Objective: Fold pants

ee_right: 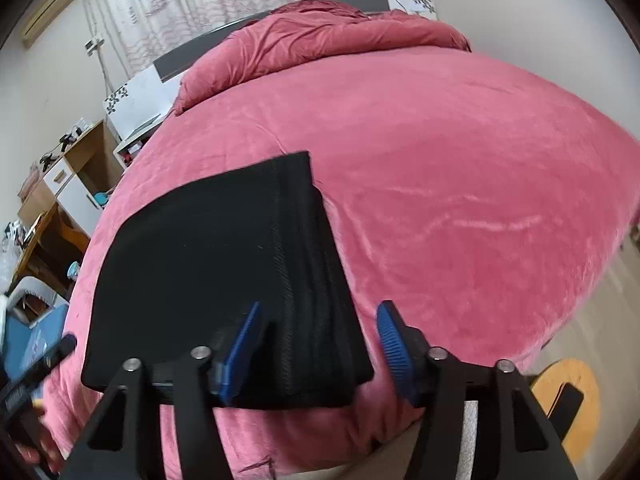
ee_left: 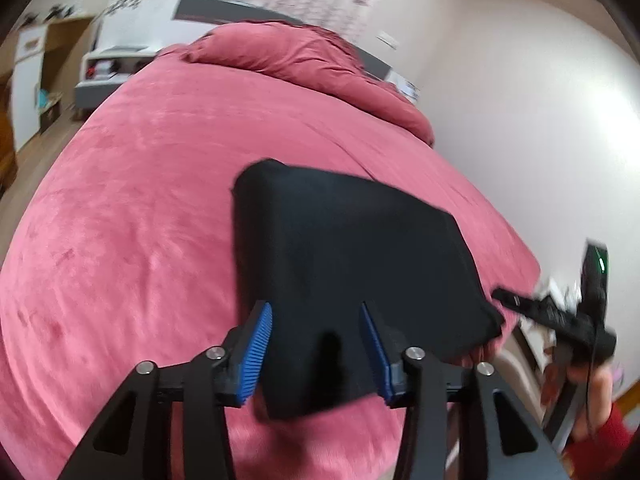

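The black pants [ee_left: 352, 264] lie folded into a compact rectangle near the front edge of the pink bed [ee_left: 140, 200]. In the right wrist view the pants [ee_right: 208, 264] show a ribbed band along their right side. My left gripper [ee_left: 316, 352] is open, its blue pads apart over the near edge of the pants, holding nothing. My right gripper [ee_right: 316, 344] is open too, over the near right corner of the pants. The right gripper also shows in the left wrist view [ee_left: 560, 316], to the right of the pants.
A bunched pink duvet [ee_right: 320, 36] lies at the head of the bed. A wooden desk with shelves [ee_right: 68, 184] stands at the left. A round wooden stool [ee_right: 568, 396] sits on the floor by the bed's front right. A white wall [ee_left: 520, 120] runs along the right.
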